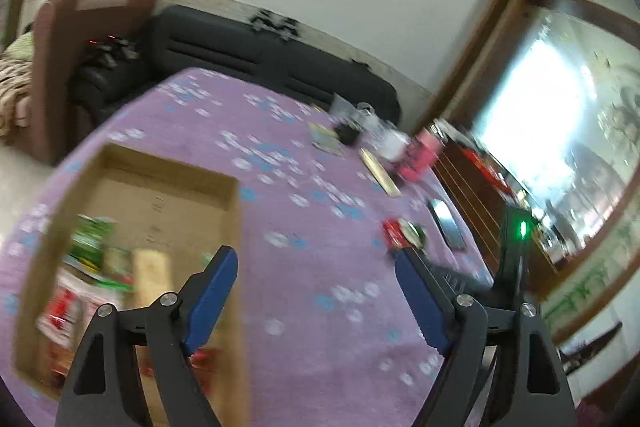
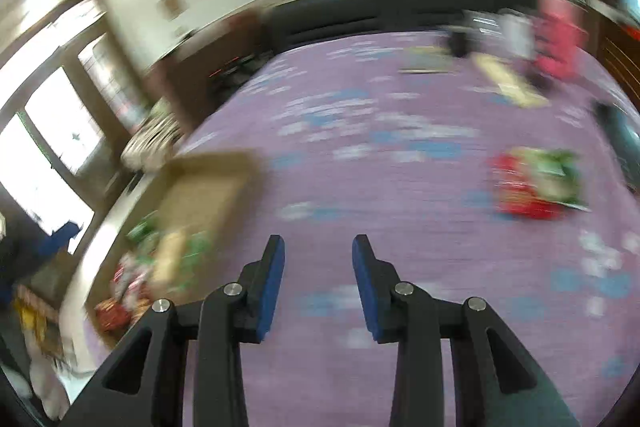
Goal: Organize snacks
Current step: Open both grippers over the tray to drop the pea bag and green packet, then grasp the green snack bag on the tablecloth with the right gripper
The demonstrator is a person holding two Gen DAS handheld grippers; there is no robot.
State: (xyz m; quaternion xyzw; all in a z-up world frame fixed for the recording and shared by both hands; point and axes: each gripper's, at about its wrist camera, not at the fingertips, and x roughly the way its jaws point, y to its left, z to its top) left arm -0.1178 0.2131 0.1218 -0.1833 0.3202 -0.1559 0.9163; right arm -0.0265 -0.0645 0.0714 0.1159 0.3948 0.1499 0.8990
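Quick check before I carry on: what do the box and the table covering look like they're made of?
The box looks like plain brown cardboard: matte, uncoated walls with raw edges and a creased floor. The table covering looks like woven cloth, purple with blue and white flower print, matte with no glare; blur hides the weave, so a soft vinyl sheet can't be ruled out.

A tabletop (image 1: pixel 312 219) under a purple cloth with blue and white flowers carries an open, shallow brown cardboard box (image 1: pixel 236 227) at its left side. A red-and-green snack packet (image 2: pixel 536 183) lies alone toward the right, and a flat dark phone (image 1: pixel 448 227) lies near the right edge beyond it
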